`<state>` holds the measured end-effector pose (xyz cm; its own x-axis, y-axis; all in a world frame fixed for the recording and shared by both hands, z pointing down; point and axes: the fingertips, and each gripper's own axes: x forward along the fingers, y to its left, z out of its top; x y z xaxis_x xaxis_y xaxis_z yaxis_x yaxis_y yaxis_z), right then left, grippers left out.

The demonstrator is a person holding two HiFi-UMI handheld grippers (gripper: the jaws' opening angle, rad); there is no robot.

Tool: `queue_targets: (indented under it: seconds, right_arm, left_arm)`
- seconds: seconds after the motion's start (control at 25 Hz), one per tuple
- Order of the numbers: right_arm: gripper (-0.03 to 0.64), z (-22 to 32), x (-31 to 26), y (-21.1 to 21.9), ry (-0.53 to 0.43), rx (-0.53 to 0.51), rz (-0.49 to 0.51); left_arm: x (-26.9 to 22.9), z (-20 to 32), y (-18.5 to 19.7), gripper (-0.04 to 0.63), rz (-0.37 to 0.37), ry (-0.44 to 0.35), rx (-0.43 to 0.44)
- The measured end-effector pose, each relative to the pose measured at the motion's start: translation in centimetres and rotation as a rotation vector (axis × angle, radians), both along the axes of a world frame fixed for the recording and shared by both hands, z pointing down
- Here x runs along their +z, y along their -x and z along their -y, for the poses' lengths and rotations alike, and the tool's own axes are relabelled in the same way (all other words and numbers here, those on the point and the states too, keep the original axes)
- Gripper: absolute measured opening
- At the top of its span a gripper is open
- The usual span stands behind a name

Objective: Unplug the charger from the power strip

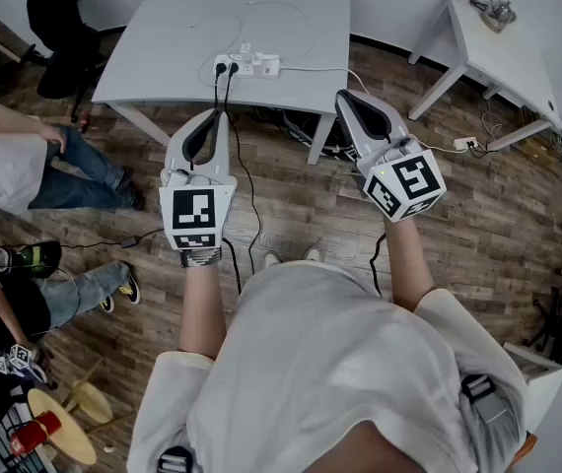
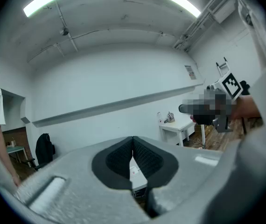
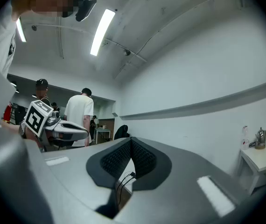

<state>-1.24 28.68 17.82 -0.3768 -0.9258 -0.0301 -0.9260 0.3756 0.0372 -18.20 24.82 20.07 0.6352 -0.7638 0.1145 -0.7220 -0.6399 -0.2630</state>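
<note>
A: Where was the charger (image 1: pixel 244 56)?

B: It looked to be the white block plugged into the power strip (image 1: pixel 264 66), near the worktop's (image 1: pixel 163 37) front edge and well ahead of both tools. The left tool (image 1: pixel 219 118) and right tool (image 1: pixel 344 98) were each pressed together, empty.

A: How would it handle?

B: Probably light, hard and smooth, but seated tightly. I'd pinch its flat sides and pull straight out while the other tool pinned the light strip.

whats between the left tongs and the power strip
In the head view, just the bare front edge of the grey table and two black cords dropping from the power strip past the shut left tongs.
</note>
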Motion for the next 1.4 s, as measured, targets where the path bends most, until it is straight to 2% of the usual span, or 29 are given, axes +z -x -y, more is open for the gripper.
queue_targets:
  seconds: [0.32,0.56,1.12,1.4]
  right_arm:
    - [0.002,0.2,0.4,-0.4,0.004,-0.002,0.000]
    - [0.002,0.7,0.1,-1.5,-0.010,-0.013,0.048]
    - [0.002,1.1,1.5,-6.2,0.023,-0.055,0.031]
    - [0.002,3.8,2.7,-7.9,0.034,-0.050,0.023]
  left_arm:
    - [0.4,0.2,-0.6,0.003,0.005,0.007,-0.005]
    - [0.7,0.7,-1.4,0.003,0.006,0.015,-0.017]
    - [2.1,0.1,-5.3,0.003,0.011,0.045,-0.083]
    - [3.2,2.5,-6.9,0.003,0.014,0.059,-0.092]
